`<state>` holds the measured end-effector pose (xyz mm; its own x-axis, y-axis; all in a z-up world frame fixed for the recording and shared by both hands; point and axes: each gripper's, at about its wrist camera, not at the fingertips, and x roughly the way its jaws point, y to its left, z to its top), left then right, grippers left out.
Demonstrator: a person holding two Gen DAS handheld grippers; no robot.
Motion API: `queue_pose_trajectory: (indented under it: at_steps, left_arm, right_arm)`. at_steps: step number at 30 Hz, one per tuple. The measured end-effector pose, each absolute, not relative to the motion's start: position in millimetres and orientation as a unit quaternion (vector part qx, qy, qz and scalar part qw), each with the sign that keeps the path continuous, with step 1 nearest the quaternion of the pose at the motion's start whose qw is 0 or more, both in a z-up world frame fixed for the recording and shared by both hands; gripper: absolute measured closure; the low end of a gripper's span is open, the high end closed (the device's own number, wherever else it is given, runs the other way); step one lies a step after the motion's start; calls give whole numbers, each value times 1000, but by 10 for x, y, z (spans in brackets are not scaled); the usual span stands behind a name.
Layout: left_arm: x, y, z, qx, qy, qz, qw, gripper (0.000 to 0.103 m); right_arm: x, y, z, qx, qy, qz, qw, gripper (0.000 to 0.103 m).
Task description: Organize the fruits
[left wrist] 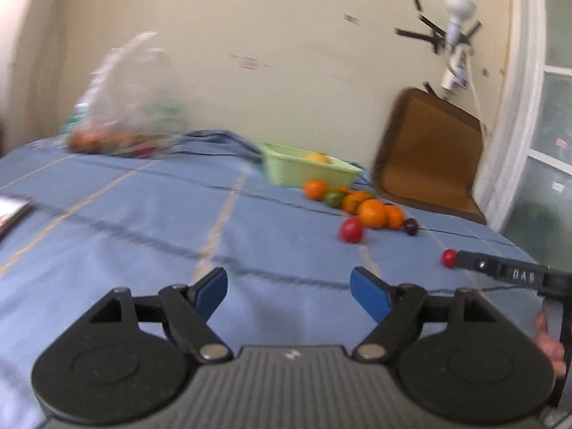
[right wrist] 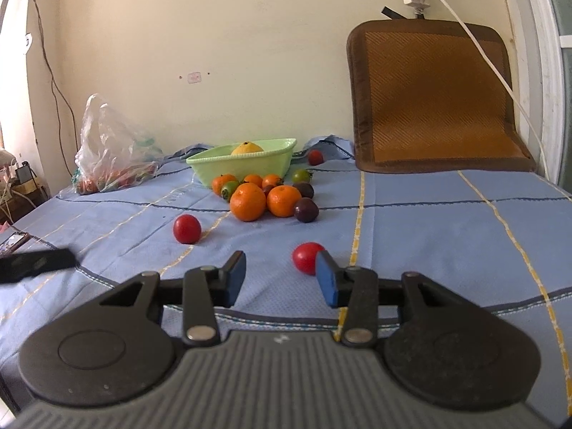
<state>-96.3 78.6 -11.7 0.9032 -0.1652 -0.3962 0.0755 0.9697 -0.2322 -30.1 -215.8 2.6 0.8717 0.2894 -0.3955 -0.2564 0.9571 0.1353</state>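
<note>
A light green basin [right wrist: 214, 173] with one yellow fruit [right wrist: 247, 148] in it stands at the back of the blue bedspread. In front of it lies a heap of oranges [right wrist: 247, 202], green tomatoes and dark plums [right wrist: 306, 210]. One red tomato [right wrist: 187, 228] lies apart on the left. Another red tomato [right wrist: 304, 257] sits just past the right finger of my right gripper [right wrist: 280, 261], which is open and not pressing it. My left gripper [left wrist: 289, 279] is open wide over bare cloth. The left wrist view also shows the basin [left wrist: 304, 175], the oranges [left wrist: 373, 213] and a right gripper finger [left wrist: 500, 268].
A clear plastic bag [right wrist: 111, 150] with more fruit lies at the back left. A brown cushion [right wrist: 436, 100] leans on the wall at the back right, and a cable hangs across it. A small red fruit [right wrist: 315, 157] sits behind the basin. A flat dark object [left wrist: 10, 211] lies at the left edge.
</note>
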Motion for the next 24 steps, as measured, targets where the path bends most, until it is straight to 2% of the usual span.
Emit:
queue_pose_trajectory:
  at_steps: [5,11,15,20,24]
  left_arm:
    - [-979,964,96,-118,192,-41,973,19]
    - [-442,557,395,-84,147,-84,982,19]
    - [-103,212,287,-57,135,-101,984,20]
    - [48,-3,48,-33,165,-117,979,22]
    - [-7,150,52,-80,142,-123,979,16]
  right_arm:
    - [-269,-2124,25,34,218,154,963,57]
    - [-276,-2162,25,45,218,153,963,57]
    - [-293,-2175,27,46,215,144,965,57]
    - [-278,-2171,23,47,219,138,965,57]
    - [-212,-2164,8,53,234,133,962,57]
